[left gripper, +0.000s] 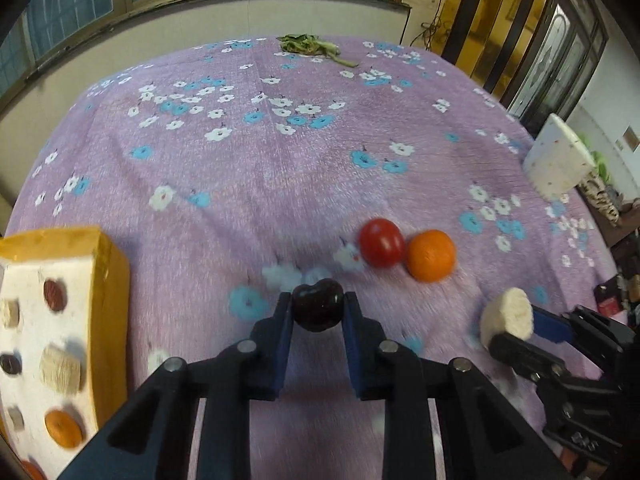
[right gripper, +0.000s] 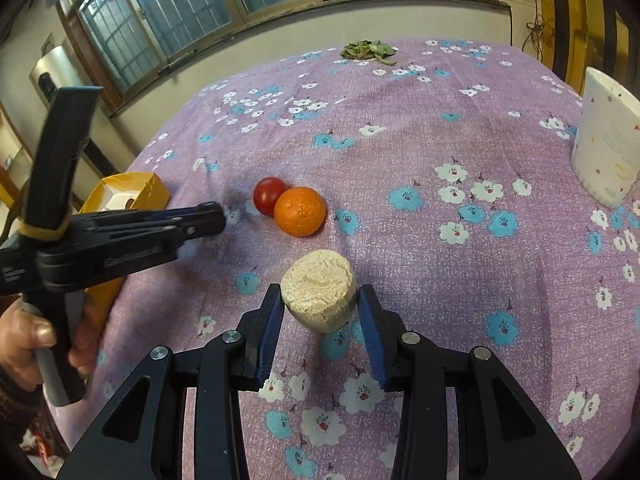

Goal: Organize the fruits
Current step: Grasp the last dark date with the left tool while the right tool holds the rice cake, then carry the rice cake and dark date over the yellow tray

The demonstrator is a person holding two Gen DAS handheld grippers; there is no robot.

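— What sort of place is this?

— A lived-in home, most likely a bedroom or sitting room. The work surface is covered with a purple flowered cloth, household fabric rather than a bench top.

— What else points that way?

— At twelve o'clock a row of old framed windows with grilles runs above a plain painted wall. At two o'clock in the left wrist view stands a gold and dark striped door panel. A bunch of loose greens lies at the far edge of the cloth, and a white printed mug stands at three o'clock in the right wrist view.
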